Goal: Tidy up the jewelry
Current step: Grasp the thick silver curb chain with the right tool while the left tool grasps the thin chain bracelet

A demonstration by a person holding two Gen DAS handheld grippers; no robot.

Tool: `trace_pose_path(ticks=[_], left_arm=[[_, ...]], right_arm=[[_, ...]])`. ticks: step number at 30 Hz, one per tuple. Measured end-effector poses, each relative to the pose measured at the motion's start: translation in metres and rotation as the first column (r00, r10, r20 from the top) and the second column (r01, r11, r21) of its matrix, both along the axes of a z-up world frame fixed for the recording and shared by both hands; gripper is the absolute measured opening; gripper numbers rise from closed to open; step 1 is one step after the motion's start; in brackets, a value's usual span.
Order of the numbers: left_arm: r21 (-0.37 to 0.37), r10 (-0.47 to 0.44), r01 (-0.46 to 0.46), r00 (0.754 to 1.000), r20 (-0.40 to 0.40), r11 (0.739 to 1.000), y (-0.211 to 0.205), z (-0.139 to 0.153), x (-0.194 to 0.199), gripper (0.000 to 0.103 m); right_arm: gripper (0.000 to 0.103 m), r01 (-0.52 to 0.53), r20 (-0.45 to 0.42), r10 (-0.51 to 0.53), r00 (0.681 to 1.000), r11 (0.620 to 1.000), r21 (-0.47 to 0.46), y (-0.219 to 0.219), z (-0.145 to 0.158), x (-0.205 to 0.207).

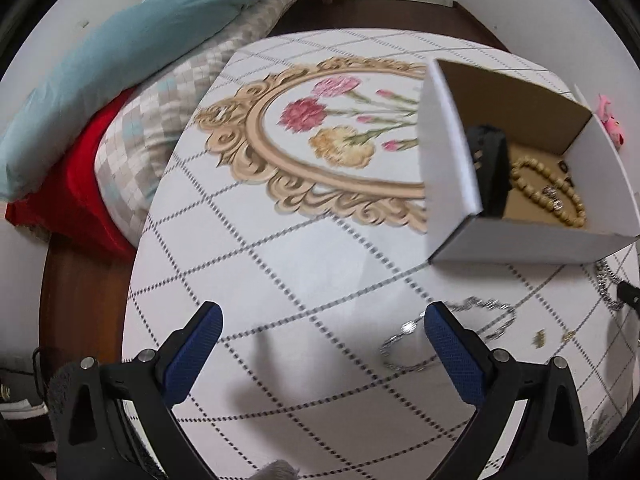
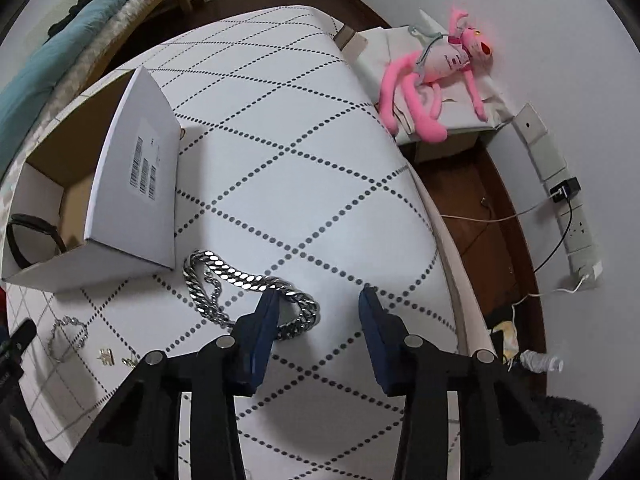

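An open cardboard box (image 1: 452, 168) stands on the table and holds a beaded bracelet (image 1: 552, 188) and a black band (image 1: 490, 160); it also shows in the right wrist view (image 2: 132, 196). My left gripper (image 1: 322, 324) is open and empty above the tablecloth, with a thin silver bracelet (image 1: 452, 332) beside its right finger. My right gripper (image 2: 318, 300) is open, just right of a thick silver chain (image 2: 240, 284) whose end lies by its left finger. The thin bracelet (image 2: 70, 336) and small gold pieces (image 2: 116, 357) lie at the lower left.
The table (image 2: 304, 152) has a white diamond-pattern cloth with a flower print (image 1: 332, 128). Bedding (image 1: 100, 92) lies to the left. A pink plush toy (image 2: 432, 80) sits on boxes to the right, with a power strip (image 2: 576, 232) and cables on the floor.
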State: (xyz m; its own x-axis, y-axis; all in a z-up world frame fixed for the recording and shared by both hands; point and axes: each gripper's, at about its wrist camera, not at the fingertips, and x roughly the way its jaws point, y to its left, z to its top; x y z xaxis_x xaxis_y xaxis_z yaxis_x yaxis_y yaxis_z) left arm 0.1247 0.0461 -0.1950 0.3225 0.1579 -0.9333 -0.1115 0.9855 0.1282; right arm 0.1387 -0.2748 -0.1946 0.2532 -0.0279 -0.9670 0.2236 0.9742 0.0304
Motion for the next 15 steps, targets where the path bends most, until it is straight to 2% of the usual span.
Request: trace_pose_path(ticks=[1, 8, 15], left_arm=[[-0.005, 0.006, -0.006, 1.000, -0.008, 1.000, 0.003, -0.002, -0.002, 0.103], [-0.053, 0.019, -0.020, 0.999, -0.029, 0.998, 0.020, -0.010, -0.016, 0.102], [-0.126, -0.058, 0.054, 0.998, -0.027, 0.991, 0.003, -0.014, -0.018, 0.099]], right_arm=[[0.007, 0.003, -0.001, -0.003, 1.000, 1.000, 0.016, 0.001, -0.001, 0.000], [0.006, -0.043, -0.012, 0.045, 0.999, 0.994, 0.105, 0.018, 0.000, -0.019], [0.006, -0.098, -0.016, 0.102, 0.995, 0.981, 0.167, 0.041, 0.006, -0.055]])
